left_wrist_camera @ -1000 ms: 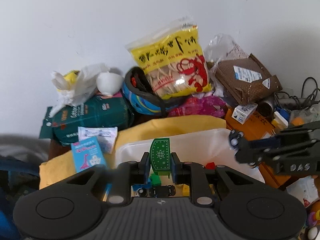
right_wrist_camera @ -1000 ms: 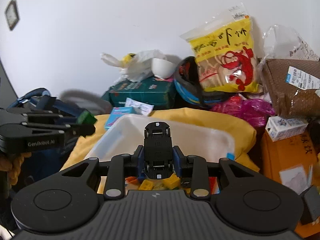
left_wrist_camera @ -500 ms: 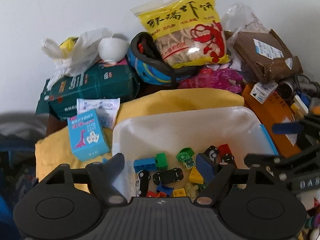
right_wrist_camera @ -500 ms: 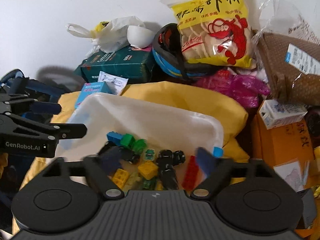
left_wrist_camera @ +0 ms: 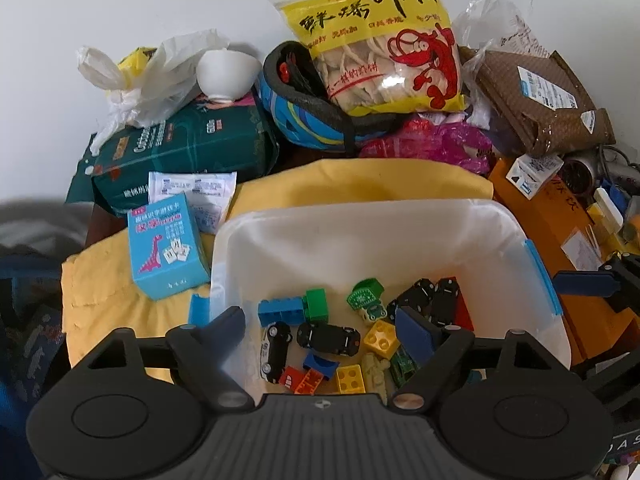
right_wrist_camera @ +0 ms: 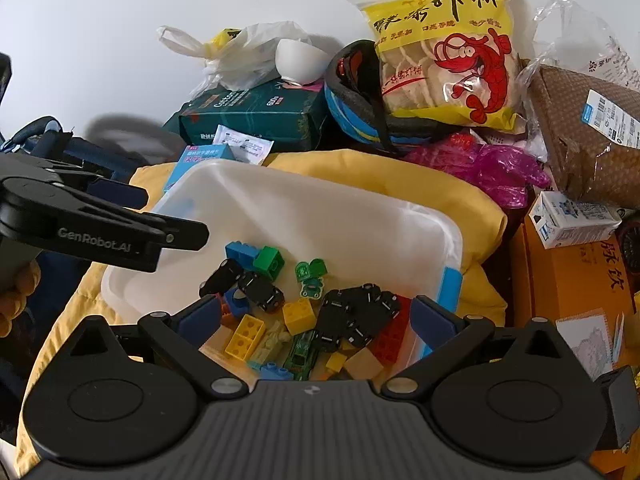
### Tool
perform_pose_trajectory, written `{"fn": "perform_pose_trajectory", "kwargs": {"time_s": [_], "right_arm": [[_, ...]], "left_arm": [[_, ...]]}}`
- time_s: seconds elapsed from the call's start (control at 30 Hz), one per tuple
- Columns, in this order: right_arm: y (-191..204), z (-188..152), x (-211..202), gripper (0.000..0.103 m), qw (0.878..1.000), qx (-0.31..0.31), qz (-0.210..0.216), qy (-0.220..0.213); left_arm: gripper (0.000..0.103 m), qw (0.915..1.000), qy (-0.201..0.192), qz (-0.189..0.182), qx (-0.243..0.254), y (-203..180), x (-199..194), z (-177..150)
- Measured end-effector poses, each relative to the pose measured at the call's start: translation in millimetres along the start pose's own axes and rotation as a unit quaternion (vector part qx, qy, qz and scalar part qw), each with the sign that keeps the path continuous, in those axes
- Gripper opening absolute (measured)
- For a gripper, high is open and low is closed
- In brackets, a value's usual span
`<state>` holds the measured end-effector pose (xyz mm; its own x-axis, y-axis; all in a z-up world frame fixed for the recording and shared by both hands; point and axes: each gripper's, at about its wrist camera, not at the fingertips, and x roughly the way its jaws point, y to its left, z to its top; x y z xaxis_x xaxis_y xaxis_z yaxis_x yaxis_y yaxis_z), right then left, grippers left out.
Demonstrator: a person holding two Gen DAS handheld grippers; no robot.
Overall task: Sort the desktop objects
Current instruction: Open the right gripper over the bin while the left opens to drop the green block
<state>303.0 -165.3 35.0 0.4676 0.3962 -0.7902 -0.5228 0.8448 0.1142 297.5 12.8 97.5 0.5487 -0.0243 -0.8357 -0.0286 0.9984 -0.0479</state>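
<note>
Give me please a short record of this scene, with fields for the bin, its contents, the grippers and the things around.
bin: white plastic bin with blue latches, resting on a yellow cloth
contents: toy cars, building blocks, a small green piece
left gripper: jaws opening, nothing between them, over the bin
right gripper: jaws opening, nothing between them, over the bin
behind the bin: snack bag, helmet, white bowl, green pack
left of the bin: blue card box

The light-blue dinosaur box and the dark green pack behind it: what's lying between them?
A white printed paper sachet lies between the dinosaur box and the green pack, tucked partly behind the box. The left wrist view shows it best.
</note>
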Motion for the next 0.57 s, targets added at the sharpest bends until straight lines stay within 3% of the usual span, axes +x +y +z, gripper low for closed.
{"fn": "perform_pose_trajectory", "kwargs": {"time_s": [0.57], "right_arm": [[-4,-13,0,0.103,1.000,0.022,0.000,0.007]], "left_arm": [[0.089,1.0000,-0.001,0.004,-0.003,-2,0,-8]]}}
